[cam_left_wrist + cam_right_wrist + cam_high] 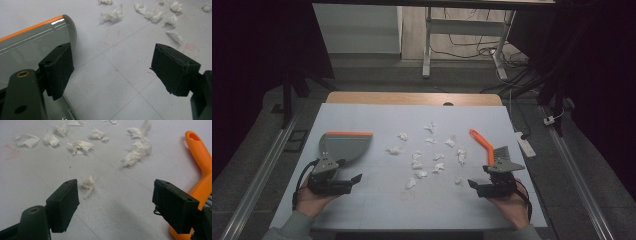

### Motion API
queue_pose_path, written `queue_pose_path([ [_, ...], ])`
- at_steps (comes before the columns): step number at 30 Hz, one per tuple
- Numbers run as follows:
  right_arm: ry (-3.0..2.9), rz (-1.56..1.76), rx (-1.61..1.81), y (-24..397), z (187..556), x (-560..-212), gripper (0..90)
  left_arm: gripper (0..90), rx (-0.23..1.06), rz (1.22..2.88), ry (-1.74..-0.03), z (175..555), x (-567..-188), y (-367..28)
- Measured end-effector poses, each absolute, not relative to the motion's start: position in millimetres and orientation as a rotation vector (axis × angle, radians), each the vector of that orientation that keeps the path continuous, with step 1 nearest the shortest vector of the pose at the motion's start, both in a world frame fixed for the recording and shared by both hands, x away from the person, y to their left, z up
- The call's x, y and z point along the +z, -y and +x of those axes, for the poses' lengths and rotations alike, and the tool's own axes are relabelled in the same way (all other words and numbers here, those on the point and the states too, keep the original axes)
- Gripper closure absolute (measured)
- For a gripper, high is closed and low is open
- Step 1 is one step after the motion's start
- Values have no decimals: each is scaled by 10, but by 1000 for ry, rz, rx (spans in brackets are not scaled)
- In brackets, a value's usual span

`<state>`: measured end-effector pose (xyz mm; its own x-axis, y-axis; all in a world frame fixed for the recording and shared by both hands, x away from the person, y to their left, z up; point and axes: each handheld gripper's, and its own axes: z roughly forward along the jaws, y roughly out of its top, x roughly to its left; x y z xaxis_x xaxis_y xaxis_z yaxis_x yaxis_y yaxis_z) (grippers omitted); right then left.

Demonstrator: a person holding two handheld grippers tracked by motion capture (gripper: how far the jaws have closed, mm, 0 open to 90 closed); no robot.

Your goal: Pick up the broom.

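The paper scraps are lying scattered mid-desk, between the dustpan at left and the brush at right. Each hand-held gripper is sitting nearer the person: the left hand-held gripper just before the dustpan, the right hand-held gripper just before the brush.

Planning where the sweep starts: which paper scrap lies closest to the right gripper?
The lone paper scrap just ahead of the right gripper, near one open jaw. The other scraps lie farther out across the table.

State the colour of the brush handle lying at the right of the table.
Orange; the brush handle shows best in the right gripper view.

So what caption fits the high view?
Two open grippers wait by dustpan, brush and scattered paper scraps.
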<state>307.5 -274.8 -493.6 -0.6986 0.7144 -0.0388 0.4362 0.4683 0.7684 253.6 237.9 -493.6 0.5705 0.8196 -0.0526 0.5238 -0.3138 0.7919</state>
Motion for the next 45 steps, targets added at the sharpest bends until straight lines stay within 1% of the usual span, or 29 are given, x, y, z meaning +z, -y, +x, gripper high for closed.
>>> queue_pose_path([
  [18,-2382,976,1058,2737,3076,-4924,243,194,462,2004,-1081,2533,-4966,-2381],
  [26,-2380,986,1046,2712,3111,-4769,252,195,462,1999,-1086,2515,-4957,-2410],
  [29,-2376,1016,1005,2692,3232,-4589,252,196,468,1988,-1083,2500,-4932,-2425],
  [31,-2382,1027,991,2691,3292,-4545,252,196,468,1985,-1085,2501,-4931,-2426],
  [32,-2384,1064,974,2687,3426,-4465,252,197,468,1986,-1085,2502,-4934,-2422],
  [35,-2394,1101,928,2698,3663,-4385,252,199,464,2002,-1079,2498,-4959,-2400],
  [36,-2396,1114,906,2702,3742,-4372,252,199,464,2007,-1078,2498,-4969,-2393],
  [37,-2396,1114,906,2702,3742,-4372,252,199,463,2012,-1077,2499,-4972,-2389],
  [38,-2415,1150,850,2709,3903,-4369,253,200,461,2014,-1076,2502,-4976,-2386],
  [41,-2447,1207,767,2726,4124,-4388,255,201,461,2017,-1075,2508,-4979,-2387],
  [43,-2451,1226,743,2734,4189,-4395,258,202,459,2017,-1075,2510,-4983,-2391],
  [44,-2462,1260,687,2752,4316,-4424,270,203,458,2016,-1075,2511,-4986,-2392],
  [45,-2462,1260,687,2752,4316,-4424,270,203,457,2017,-1074,2513,-4988,-2392],
])
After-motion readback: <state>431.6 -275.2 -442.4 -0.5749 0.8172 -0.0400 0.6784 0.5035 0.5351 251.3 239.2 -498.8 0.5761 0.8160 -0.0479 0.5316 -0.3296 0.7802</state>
